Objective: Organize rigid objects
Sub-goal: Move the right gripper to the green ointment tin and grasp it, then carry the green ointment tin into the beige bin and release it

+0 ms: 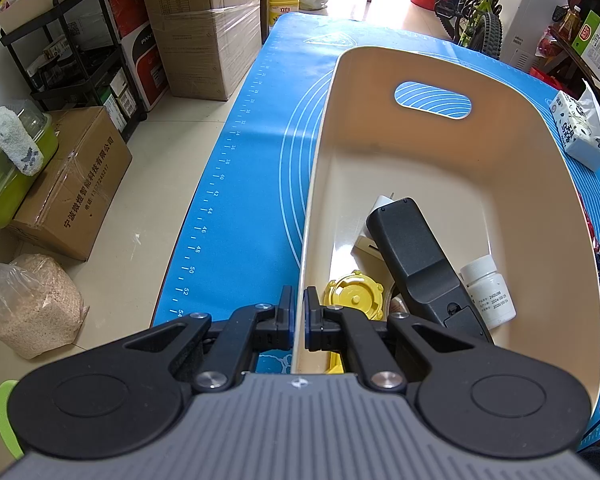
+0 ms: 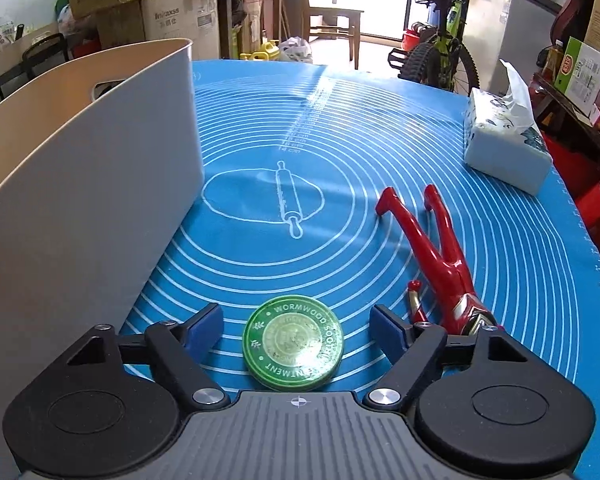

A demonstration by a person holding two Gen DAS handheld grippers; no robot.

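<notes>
Your bin (image 2: pixel 100 184) stands at the tabletop's (image 2: pixel 340 128) left edge, with a bottle (image 1: pixel 487 291), a lid (image 1: pixel 354 294) and a remote (image 1: pixel 416 260) in it. Right of it lies the tin (image 2: pixel 293 343); the figure (image 2: pixel 440 256) lies further right, the tissue pack (image 2: pixel 504 140) behind it.

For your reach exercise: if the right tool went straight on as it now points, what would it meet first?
Most likely the green ointment tin, lying on the blue mat between the open right tool fingers; exact depth is unclear.

Both wrist views look steeply down, close over the blue mat (image 2: pixel 340 128). They share the beige bin (image 1: pixel 440 152) and tissue pack (image 2: pixel 504 140).
</notes>
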